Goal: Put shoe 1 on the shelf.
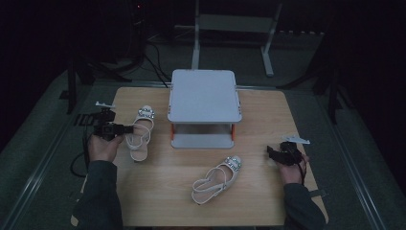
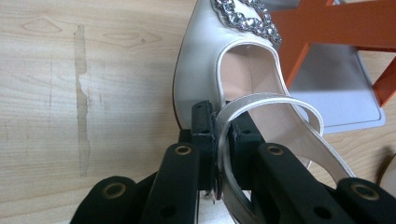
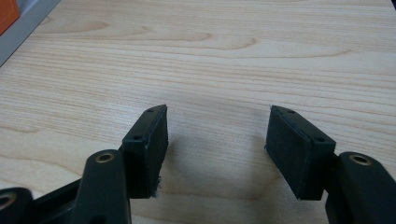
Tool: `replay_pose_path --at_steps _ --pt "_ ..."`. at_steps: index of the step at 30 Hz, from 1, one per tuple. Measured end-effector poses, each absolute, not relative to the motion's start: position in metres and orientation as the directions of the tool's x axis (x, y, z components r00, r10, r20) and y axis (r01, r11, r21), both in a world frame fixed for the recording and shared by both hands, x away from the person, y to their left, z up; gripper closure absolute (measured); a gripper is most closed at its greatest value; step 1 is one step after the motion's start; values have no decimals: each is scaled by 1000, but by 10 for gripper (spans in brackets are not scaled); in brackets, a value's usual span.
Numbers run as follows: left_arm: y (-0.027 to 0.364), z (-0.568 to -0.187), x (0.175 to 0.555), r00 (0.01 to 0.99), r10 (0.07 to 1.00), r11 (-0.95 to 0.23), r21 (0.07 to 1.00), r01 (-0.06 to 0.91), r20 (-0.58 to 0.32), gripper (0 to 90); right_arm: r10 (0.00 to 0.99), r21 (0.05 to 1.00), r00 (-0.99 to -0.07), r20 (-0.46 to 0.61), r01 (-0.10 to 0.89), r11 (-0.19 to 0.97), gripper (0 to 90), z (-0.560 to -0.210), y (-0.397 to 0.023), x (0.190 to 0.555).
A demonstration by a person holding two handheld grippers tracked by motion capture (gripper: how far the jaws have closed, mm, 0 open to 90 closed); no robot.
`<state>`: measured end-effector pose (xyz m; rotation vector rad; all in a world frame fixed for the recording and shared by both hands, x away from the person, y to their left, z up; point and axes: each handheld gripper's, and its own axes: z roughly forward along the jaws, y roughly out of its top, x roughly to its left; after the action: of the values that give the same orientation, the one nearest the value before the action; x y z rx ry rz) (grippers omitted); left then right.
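One sandal [image 2: 243,70] strap pinched between left tool [image 2: 223,128] jaws.

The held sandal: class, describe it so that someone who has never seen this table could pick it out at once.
Start at the grey shelf standing at the back of the wooden table. Just left of it lies a cream sandal with a jewelled toe. Unlike the matching loose sandal in front of the shelf, its thin heel strap is pinched in the left gripper.

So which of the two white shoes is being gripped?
The left shoe beside the grey stand; the left gripper clamps its strap. The other shoe lies untouched.
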<state>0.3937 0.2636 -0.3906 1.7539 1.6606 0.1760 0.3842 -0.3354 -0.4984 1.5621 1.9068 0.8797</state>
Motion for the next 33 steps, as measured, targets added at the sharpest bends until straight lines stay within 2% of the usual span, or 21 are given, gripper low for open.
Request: replay_pose_path --at_steps 33 --pt "270 -351 419 170 887 128 583 802 -429 837 980 753 -196 14 647 119 388 -498 -337 384"
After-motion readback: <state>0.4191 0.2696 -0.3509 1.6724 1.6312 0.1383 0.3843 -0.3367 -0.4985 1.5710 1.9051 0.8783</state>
